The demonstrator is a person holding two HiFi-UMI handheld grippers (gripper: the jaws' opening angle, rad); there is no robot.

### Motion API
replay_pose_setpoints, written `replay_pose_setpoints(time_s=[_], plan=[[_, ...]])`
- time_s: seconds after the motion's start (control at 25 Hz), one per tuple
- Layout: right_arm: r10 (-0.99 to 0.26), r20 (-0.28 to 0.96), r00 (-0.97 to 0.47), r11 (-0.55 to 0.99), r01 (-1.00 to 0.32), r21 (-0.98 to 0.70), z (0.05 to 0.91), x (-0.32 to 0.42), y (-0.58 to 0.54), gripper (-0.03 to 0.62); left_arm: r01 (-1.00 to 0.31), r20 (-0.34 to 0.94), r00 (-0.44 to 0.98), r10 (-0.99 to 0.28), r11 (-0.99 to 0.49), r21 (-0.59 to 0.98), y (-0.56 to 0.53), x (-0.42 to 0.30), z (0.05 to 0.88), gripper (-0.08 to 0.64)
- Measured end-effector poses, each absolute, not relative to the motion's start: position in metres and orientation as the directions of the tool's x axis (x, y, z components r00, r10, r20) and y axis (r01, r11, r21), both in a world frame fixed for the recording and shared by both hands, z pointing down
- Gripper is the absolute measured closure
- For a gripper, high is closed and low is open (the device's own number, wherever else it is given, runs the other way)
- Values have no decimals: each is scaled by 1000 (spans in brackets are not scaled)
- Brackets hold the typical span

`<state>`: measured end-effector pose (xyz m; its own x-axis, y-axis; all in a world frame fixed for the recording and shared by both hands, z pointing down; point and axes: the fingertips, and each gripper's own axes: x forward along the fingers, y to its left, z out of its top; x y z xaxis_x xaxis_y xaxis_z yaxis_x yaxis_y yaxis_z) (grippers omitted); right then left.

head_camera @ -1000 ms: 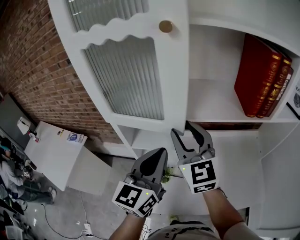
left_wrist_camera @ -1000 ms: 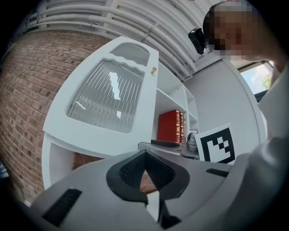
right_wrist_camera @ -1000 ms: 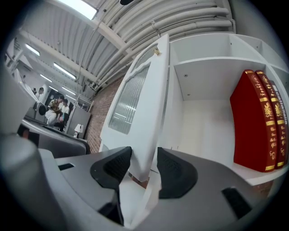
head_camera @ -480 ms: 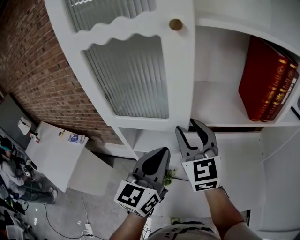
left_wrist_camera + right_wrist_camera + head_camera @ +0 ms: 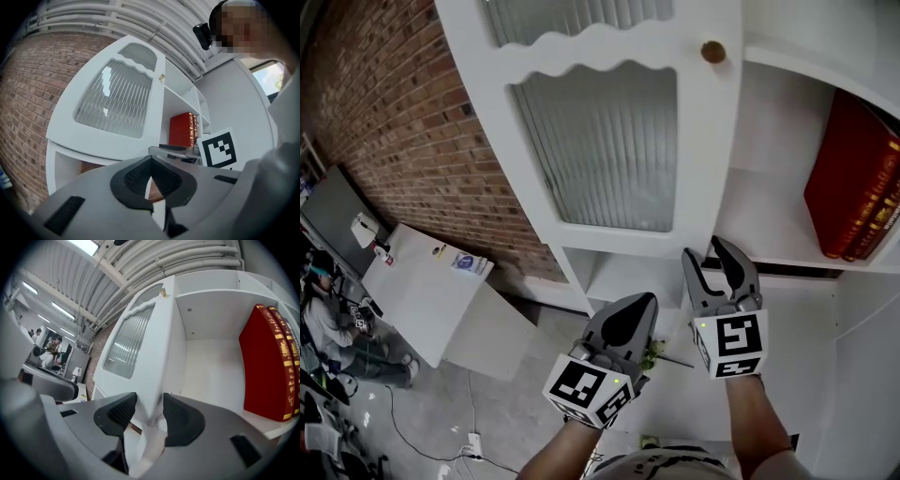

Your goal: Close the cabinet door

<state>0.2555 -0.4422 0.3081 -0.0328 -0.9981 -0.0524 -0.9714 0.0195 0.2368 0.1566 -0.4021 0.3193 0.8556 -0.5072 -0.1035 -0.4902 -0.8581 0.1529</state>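
The white cabinet door [image 5: 609,141], with ribbed glass and a gold knob [image 5: 713,52], stands open in front of the shelf [image 5: 769,234]. My right gripper [image 5: 721,258] straddles the door's lower free corner. In the right gripper view, the door's edge [image 5: 140,343] sits between the dark pads [image 5: 117,413], which press on either face. My left gripper [image 5: 639,305] hangs shut and empty just left of the right one, below the door. In the left gripper view, its pads [image 5: 136,178] meet with only a thin slit between them.
Red books [image 5: 862,187] stand upright on the shelf at the right. A brick wall [image 5: 403,122] runs along the left, with a low white table [image 5: 431,291] and a seated person [image 5: 328,328] beyond it. A small green plant [image 5: 654,354] lies below the grippers.
The door's free edge has swung to the right, nearer the red books, and my right gripper has moved with it. The left gripper has barely moved.
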Motion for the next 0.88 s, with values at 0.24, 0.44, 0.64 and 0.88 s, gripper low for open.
replay_pose_setpoints(time_s=[0.24,0.44,0.64,0.88], plan=[[-997,-64,-43,28,-975,220,307,257,-441,414,-502,-95,851,-517,-852,146,-400,154,319,549],[-996,-84,-41,23,-978,207,307,258,-436,414,-513,-84,845,-528,-846,147,-391,148,324,549],[-994,-107,-14,-5,-984,179,305,258,-419,414,-522,-74,840,-537,-838,159,-375,133,327,549],[-995,-94,-21,6,-989,150,317,236,-386,416,-526,-72,837,-543,-833,171,-350,109,333,549]])
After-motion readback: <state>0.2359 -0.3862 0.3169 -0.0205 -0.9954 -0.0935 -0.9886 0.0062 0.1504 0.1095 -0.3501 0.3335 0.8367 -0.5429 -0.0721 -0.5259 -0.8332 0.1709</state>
